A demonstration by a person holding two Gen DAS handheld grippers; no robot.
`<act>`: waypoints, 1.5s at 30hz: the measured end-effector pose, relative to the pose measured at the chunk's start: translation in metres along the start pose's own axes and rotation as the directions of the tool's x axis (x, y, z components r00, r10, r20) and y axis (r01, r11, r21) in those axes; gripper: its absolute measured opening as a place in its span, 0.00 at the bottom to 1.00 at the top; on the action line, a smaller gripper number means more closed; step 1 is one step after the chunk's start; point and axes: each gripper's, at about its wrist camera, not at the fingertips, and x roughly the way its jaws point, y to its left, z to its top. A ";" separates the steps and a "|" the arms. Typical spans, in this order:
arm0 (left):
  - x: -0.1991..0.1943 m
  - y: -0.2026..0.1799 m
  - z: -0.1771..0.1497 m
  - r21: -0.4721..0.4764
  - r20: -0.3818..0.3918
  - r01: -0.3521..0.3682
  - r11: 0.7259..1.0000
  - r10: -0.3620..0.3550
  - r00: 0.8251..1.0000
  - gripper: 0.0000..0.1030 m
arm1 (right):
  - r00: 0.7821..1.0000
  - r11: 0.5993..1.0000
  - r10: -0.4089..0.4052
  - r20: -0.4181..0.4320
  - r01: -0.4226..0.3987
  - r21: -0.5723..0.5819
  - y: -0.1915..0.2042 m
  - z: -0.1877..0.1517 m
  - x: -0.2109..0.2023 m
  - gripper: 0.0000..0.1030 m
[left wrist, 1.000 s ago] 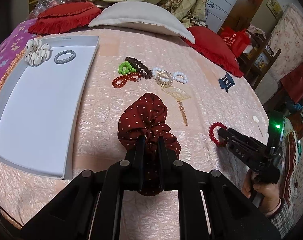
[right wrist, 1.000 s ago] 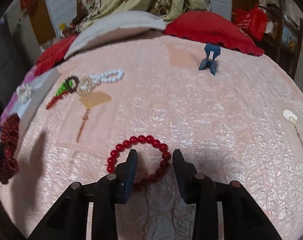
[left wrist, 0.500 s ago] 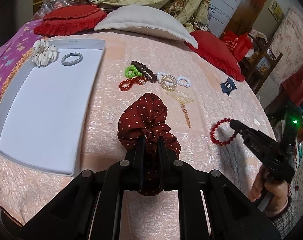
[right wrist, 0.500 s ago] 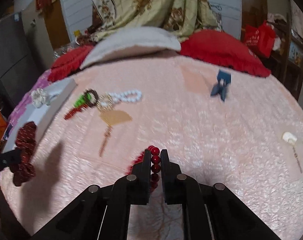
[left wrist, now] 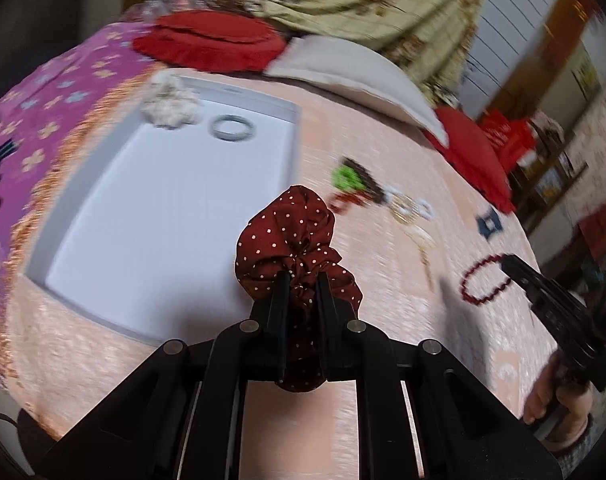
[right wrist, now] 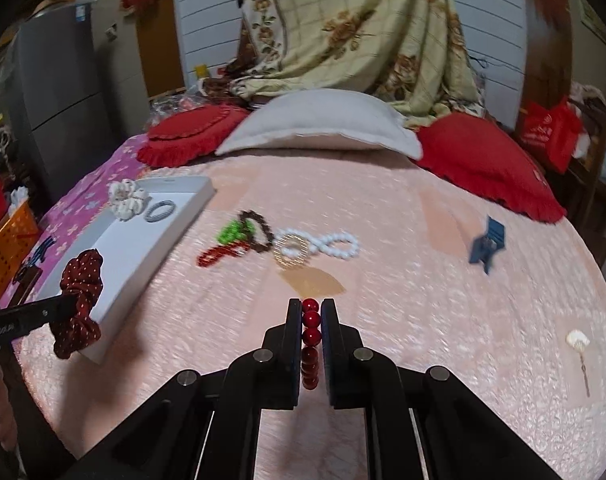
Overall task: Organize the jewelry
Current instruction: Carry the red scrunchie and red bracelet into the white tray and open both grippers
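two grips: ruffled polka-dot scrunchie (left wrist: 291, 236), glossy red bead bracelet (right wrist: 311, 340)

Bead pile (left wrist: 359, 190) motion-blurred in left view; scrunchie (left wrist: 295, 240) partly hidden betw. tool fingers.

We see a dark red scrunchie (left wrist: 289, 236) dotted with white, and a bracelet (right wrist: 311, 344) of glossy red beads. On the white tray (right wrist: 143, 248) lie a cream shell piece (right wrist: 127, 200) and a grey ring (right wrist: 160, 211). Beside the tray, on the pink quilted cover (right wrist: 423, 300), lie green beads (right wrist: 233, 232), brown beads (right wrist: 261, 228) and white beads (right wrist: 335, 244).
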 end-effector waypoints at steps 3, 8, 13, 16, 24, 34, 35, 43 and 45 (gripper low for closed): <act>-0.002 0.024 0.008 -0.043 0.011 -0.045 0.998 0.045 0.999 0.10 | 1.000 0.998 0.010 -0.001 -0.010 -0.054 0.023 0.012 0.004 0.08; 0.000 0.063 0.026 -0.119 0.008 -0.067 0.991 0.069 0.998 0.10 | 0.999 0.987 0.055 -0.004 -0.055 -0.152 0.071 0.032 0.016 0.08; 0.020 0.086 0.055 -0.174 -0.032 -0.053 0.983 0.048 0.998 0.10 | 0.993 0.966 0.118 -0.017 -0.119 -0.230 0.123 0.054 0.033 0.08; 0.037 0.099 0.073 -0.178 -0.057 -0.092 0.980 0.083 0.995 0.10 | 0.988 0.955 0.151 -0.040 -0.156 -0.253 0.155 0.068 0.049 0.08; 0.085 0.133 0.117 -0.196 -0.119 -0.182 0.964 0.161 0.980 0.10 | 0.963 0.930 0.231 -0.141 -0.260 -0.258 0.231 0.099 0.108 0.08; 0.109 0.151 0.136 -0.184 -0.099 -0.145 0.972 0.129 0.987 0.11 | 0.935 0.949 0.235 -0.268 -0.279 -0.143 0.245 0.105 0.205 0.08; 0.110 0.150 0.138 -0.183 -0.097 -0.140 0.973 0.124 0.988 0.12 | 0.936 0.951 0.226 -0.269 -0.272 -0.148 0.244 0.103 0.208 0.08; 0.109 0.150 0.144 -0.190 -0.068 -0.038 0.981 0.026 0.997 0.37 | 0.939 0.963 0.172 -0.299 -0.224 -0.148 0.245 0.103 0.246 0.08; 0.106 0.152 0.146 -0.202 -0.052 -0.002 0.979 -0.009 0.999 0.37 | 0.939 0.966 0.166 -0.300 -0.216 -0.142 0.247 0.107 0.255 0.08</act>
